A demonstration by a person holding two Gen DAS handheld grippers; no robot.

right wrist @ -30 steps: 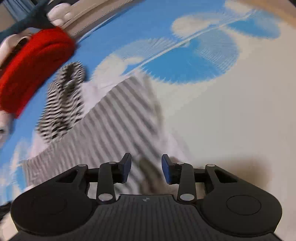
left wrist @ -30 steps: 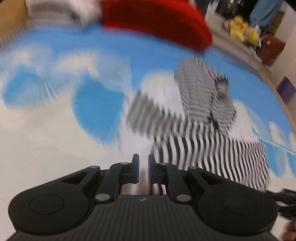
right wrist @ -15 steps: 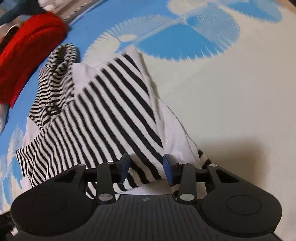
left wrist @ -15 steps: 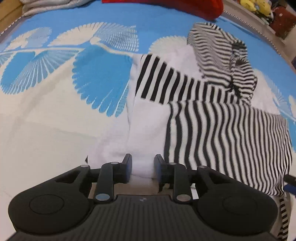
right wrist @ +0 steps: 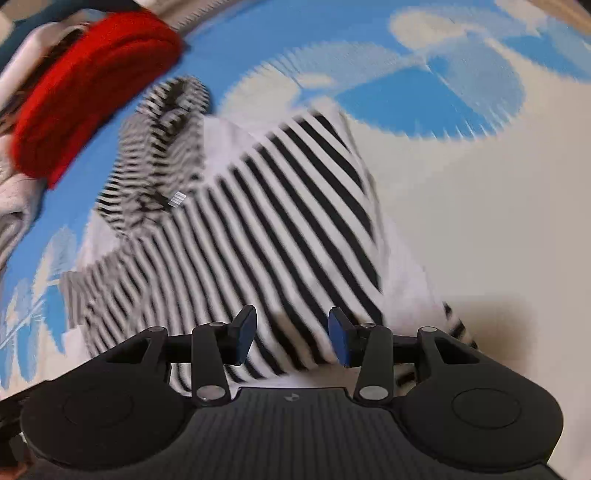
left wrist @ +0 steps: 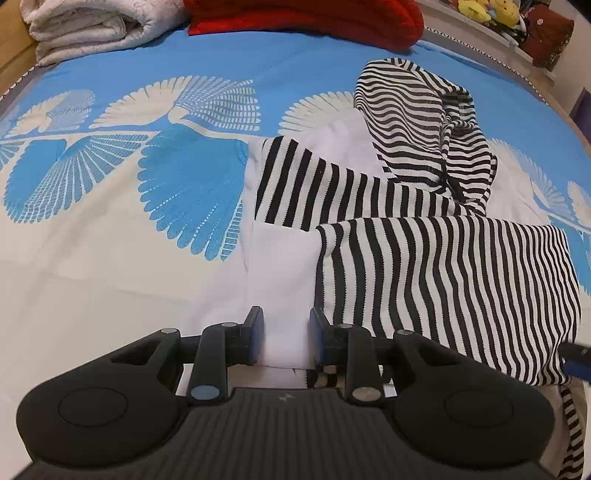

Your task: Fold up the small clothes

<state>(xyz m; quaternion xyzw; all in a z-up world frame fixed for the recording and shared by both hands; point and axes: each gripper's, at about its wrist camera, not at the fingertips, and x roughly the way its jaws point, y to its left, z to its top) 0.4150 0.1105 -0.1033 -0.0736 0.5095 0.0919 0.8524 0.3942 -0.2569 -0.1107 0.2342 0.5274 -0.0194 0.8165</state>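
A black-and-white striped hooded top with white panels (left wrist: pixel 424 258) lies on the blue and cream bedspread (left wrist: pixel 110 240); its hood points away from me and a striped sleeve is folded across the chest. My left gripper (left wrist: pixel 286 338) is open, its fingers standing either side of the white bottom hem without pinching it. In the right wrist view the same top (right wrist: pixel 258 229) is blurred. My right gripper (right wrist: pixel 291 338) is open over the striped lower edge, holding nothing. The right gripper's blue tip shows at the left wrist view's right edge (left wrist: pixel 576 360).
A red pillow (left wrist: pixel 306 14) and a folded white blanket (left wrist: pixel 92 26) lie at the far end of the bed. The red pillow also shows in the right wrist view (right wrist: pixel 88 85). Yellow toys (left wrist: pixel 491 11) sit on a shelf beyond.
My left gripper opened from nearly shut and let go of the white hem, which now lies flat. The right gripper opened a little wider and is moving, blurring its view.
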